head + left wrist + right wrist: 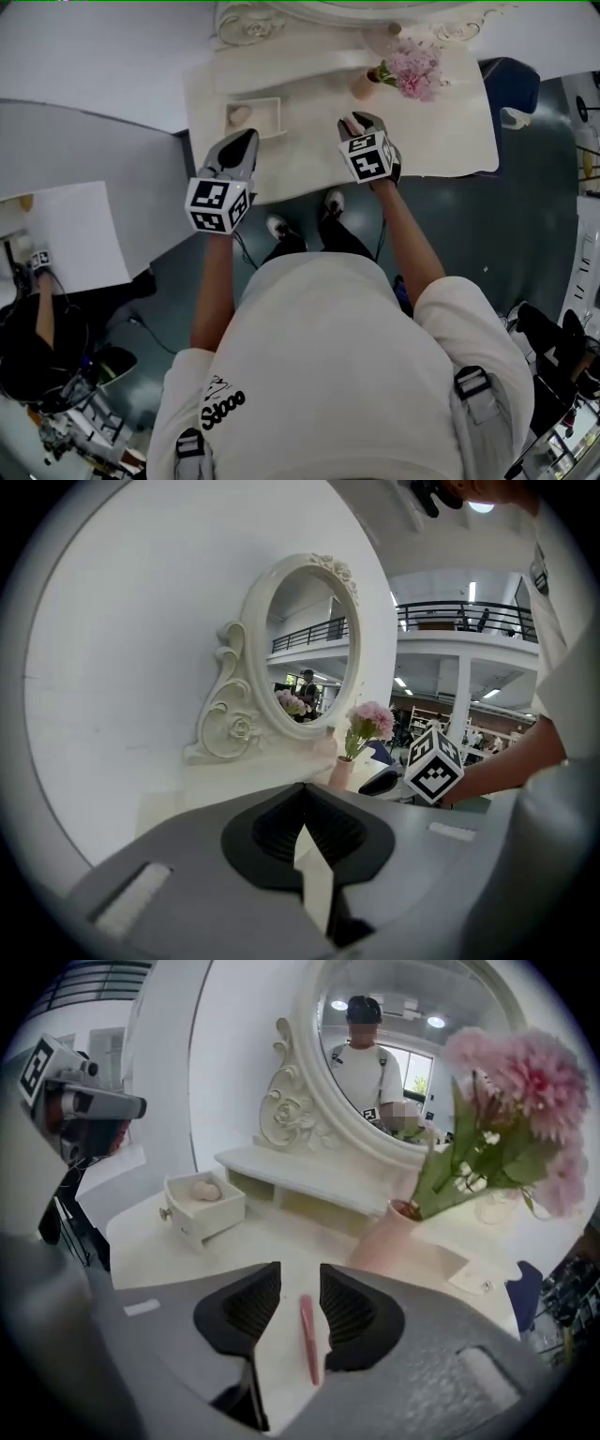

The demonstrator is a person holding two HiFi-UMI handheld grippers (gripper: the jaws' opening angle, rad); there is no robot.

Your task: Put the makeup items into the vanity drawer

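Your right gripper (300, 1277) spread around a slim pink makeup stick (307, 1340) lying on the white desk (150, 1232), lower centre, your left gripper (302, 791) pressed together, empty, small white drawer (202, 1208) open at centre left.

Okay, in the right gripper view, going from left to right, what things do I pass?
First the left hand-held gripper → open drawer → pink stick → pink vase → pink flowers.
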